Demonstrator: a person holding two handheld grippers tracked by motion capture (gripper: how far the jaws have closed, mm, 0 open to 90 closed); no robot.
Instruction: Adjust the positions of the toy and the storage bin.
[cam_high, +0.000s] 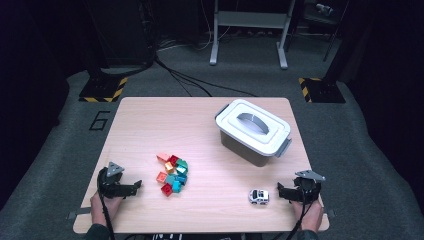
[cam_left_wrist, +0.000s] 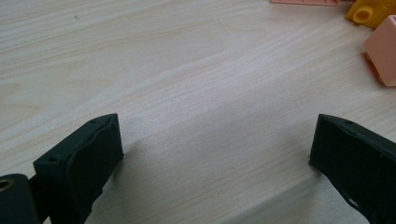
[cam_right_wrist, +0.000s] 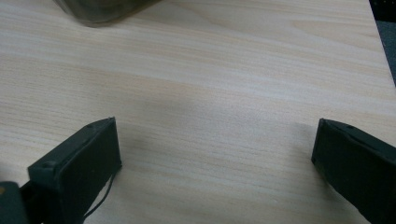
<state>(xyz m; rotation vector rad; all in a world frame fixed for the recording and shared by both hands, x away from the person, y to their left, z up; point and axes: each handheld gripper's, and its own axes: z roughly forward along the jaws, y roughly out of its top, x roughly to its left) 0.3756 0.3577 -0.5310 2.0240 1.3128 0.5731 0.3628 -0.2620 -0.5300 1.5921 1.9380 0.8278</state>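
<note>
Both hand-held grippers, left (cam_high: 131, 188) and right (cam_high: 284, 192), gape empty; lidded bin (cam_high: 253, 131) stays closed.

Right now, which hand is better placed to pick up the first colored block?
Probably the left. The left tongs stand open close beside the pile of blocks, pointing at it. The right tongs are open too, but the toy car lies between them and the pile.

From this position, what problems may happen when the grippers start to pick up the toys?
1. The blocks lie packed in a tight pile, so the open left gripper may push neighbours away or grab two at once.
2. The toy car stands on wheels close to the open right gripper; a nudge could roll it toward the table edge.
3. The box has its lid on, so nothing can go in yet.
</note>
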